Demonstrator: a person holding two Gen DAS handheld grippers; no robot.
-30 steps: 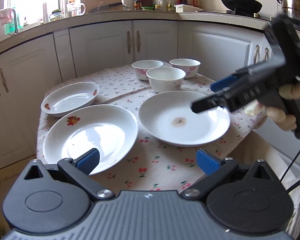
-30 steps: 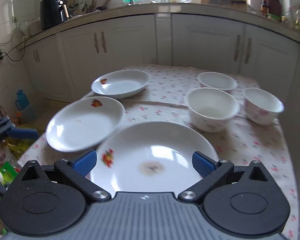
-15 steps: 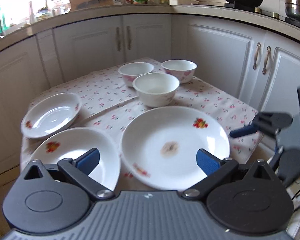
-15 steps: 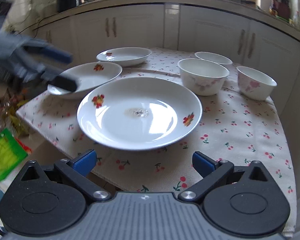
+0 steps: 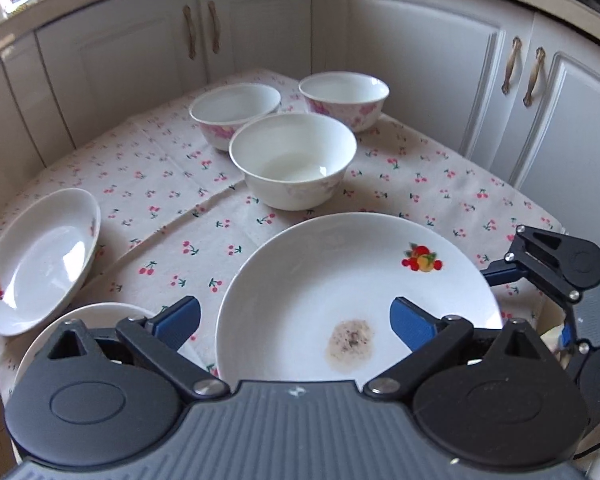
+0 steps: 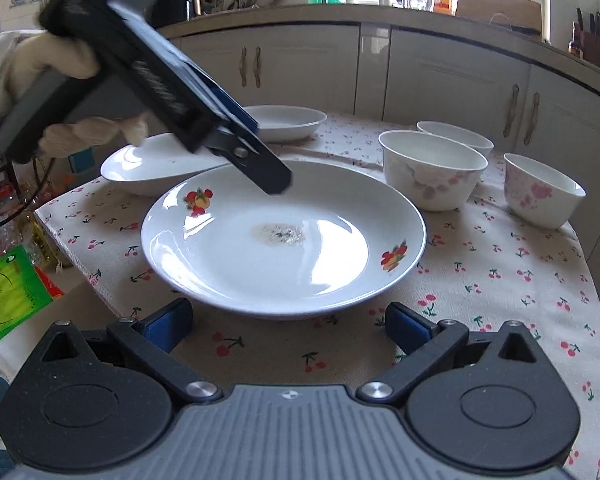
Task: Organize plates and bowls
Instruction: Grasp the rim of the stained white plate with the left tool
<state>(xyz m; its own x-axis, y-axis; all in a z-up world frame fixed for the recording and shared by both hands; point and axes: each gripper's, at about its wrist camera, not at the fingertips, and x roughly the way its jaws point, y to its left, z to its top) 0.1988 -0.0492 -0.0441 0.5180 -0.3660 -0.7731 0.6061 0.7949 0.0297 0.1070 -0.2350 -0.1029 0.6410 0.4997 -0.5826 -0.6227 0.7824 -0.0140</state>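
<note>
Far left, small plate (image 5: 40, 264) sits tilted at the table's edge, fruit print on its near rim; in right view it's the far dish (image 6: 286, 120) behind the rest. Just nearer, mid plate (image 5: 100, 312) mostly hidden under left gripper (image 5: 296, 320) body; right view shows it (image 6: 156, 164) beside the big plate, rims very close, can't tell if touching. Left gripper: fingers wide apart, nothing between pads, hovering over big plate (image 5: 340, 288); left pad (image 5: 178, 320) over cloth (image 5: 172, 184) betw. mid & big plate, right pad over big plate's near rim. In right view it (image 6: 278, 188) comes in from upper left, held by a gloved hand (image 6: 32, 68), tip over big plate's far rim; contact unclear. Big plate (image 6: 320, 264) center of table, brown smudge in the middle, fruit prints on rim. Behind it, plain bowl (image 5: 294, 160) upright; two pink-flower bowls (image 5: 236, 114) & (image 5: 344, 98) farther back, all close together. Right gripper (image 6: 288, 324) fingers also wide apart, empty, low at the near table edge just short of big plate's rim; from left view it (image 5: 556, 256) sits at the plate's right side. Green packet (image 6: 8, 292) below table at left.
</note>
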